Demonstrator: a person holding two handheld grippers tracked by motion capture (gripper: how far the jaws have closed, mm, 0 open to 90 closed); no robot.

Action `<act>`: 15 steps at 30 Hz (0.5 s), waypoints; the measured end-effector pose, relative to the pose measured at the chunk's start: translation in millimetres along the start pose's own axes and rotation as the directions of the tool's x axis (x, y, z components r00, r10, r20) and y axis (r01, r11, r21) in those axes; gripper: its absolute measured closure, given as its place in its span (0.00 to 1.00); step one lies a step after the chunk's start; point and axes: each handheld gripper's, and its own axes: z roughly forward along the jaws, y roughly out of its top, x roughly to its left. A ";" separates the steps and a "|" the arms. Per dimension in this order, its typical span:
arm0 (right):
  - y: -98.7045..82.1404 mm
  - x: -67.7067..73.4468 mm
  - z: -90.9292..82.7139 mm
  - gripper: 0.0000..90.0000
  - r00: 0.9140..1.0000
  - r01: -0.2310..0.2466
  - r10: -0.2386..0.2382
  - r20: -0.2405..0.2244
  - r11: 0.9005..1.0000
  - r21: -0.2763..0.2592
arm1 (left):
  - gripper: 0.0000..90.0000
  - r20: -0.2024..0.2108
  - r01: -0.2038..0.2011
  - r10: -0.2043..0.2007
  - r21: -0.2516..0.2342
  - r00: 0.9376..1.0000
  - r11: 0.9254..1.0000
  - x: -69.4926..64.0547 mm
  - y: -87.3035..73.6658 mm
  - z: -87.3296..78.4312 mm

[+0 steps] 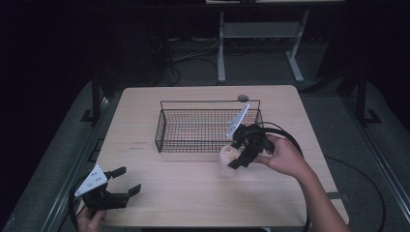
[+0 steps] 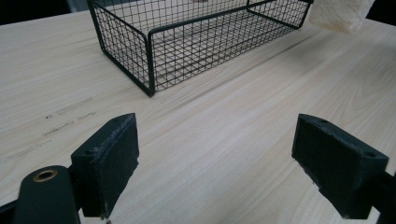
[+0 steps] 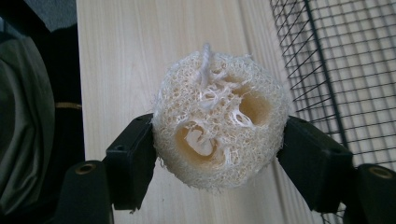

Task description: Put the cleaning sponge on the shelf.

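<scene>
Wooden table [image 1: 193,193], wire basket [image 1: 205,126], right gripper [image 3: 219,154] fingers pinching loofah [image 3: 219,121] beside it, left gripper [image 2: 215,168] spread.

Count: 1 wire basket [image 1: 205,126], black mesh, on 1 wooden table [image 1: 183,193]. 1 loofah sponge [image 3: 218,122], just beside the basket's near right corner, pinched between the jaws of the right gripper [image 1: 237,157]. 2 grippers total: the right one at that same corner, the left gripper [image 1: 124,182] well apart from the basket, off its near left side, jaws spread with nothing between them. 2 hands, one per gripper. 1 small round disc [image 1: 242,98] just behind the basket's far right corner.
</scene>
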 end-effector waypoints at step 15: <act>14.0 -17.0 -17.3 0.33 1.000 -0.010 0.010 0.013 1.000 0.002 | 0.16 -0.003 -0.001 0.001 -0.003 1.000 1.000 -0.8 0.6 -0.1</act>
